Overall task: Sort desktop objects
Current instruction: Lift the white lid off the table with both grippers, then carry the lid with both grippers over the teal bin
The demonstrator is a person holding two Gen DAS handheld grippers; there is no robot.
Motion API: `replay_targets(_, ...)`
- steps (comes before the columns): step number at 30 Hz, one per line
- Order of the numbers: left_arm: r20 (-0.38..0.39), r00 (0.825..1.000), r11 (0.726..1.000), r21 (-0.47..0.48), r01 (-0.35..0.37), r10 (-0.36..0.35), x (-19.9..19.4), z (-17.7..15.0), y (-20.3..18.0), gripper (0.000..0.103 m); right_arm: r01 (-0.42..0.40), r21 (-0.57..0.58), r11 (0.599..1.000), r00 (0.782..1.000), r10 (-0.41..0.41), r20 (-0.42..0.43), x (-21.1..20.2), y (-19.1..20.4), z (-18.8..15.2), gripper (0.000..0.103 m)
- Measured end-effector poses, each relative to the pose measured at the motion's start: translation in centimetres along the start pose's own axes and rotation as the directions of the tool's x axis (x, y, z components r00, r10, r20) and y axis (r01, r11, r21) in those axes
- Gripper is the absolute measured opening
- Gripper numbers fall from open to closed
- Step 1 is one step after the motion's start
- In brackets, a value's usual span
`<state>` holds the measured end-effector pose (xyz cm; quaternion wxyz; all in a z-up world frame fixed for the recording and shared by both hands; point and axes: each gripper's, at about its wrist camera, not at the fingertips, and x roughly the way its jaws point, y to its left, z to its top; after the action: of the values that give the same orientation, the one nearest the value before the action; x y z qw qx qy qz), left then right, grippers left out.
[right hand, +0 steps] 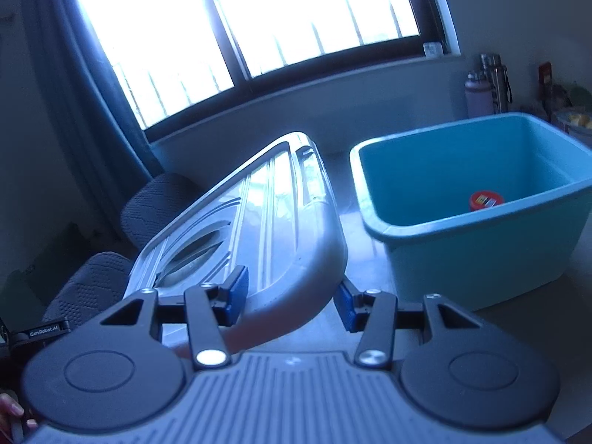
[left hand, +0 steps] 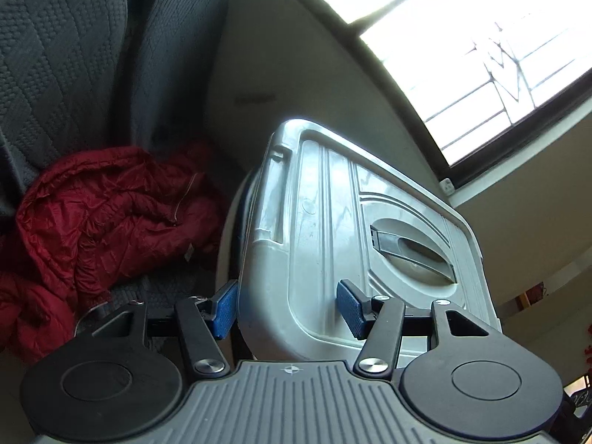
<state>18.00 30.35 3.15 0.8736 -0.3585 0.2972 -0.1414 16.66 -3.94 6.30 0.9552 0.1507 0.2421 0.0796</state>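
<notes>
Left claw (left hand: 286,309) pinches the tilted gray lid (left hand: 355,229) by its rim; a red jacket (left hand: 111,222) lies at nine o'clock. Right claw (right hand: 290,301) also pinches the lid, teal tub (right hand: 481,244) at two o'clock on the tabletop (right hand: 355,259).

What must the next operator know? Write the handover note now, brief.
Left gripper: jaws clamped across the rim of the grey lid.
Right gripper: jaws clamped across another edge of the same lid, which is held tilted.
Teal bin: open, beside the lid, with a red-capped item at its bottom.
Done: one item is binned.
Left: probably set the lid aside or on the bin; no other items are in view.
</notes>
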Motion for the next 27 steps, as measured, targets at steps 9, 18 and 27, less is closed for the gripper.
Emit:
replay_targets(9, 0.044, 0.999, 1.000, -0.014, -0.016, 0.016, -5.3, -7.5, -1.1, 0.058, -0.035, -0.018, 0.999, 0.999, 0.035, 0.003, -6.4, -3.5, -1.8, 0.050)
replay_targets(18, 0.033, 0.999, 1.000, -0.009, -0.015, 0.015, -8.4, -12.7, -2.0, 0.058, -0.029, -0.015, 0.999, 1.000, 0.029, 0.009, -11.2, -5.4, -3.8, 0.050)
replay_targets(27, 0.003, 1.000, 1.000, 0.021, 0.023, -0.023, -10.1, -14.4, -2.6, 0.057, 0.013, 0.032, 0.999, 0.999, -0.015, 0.048, -15.6, -5.6, -5.7, 0.051)
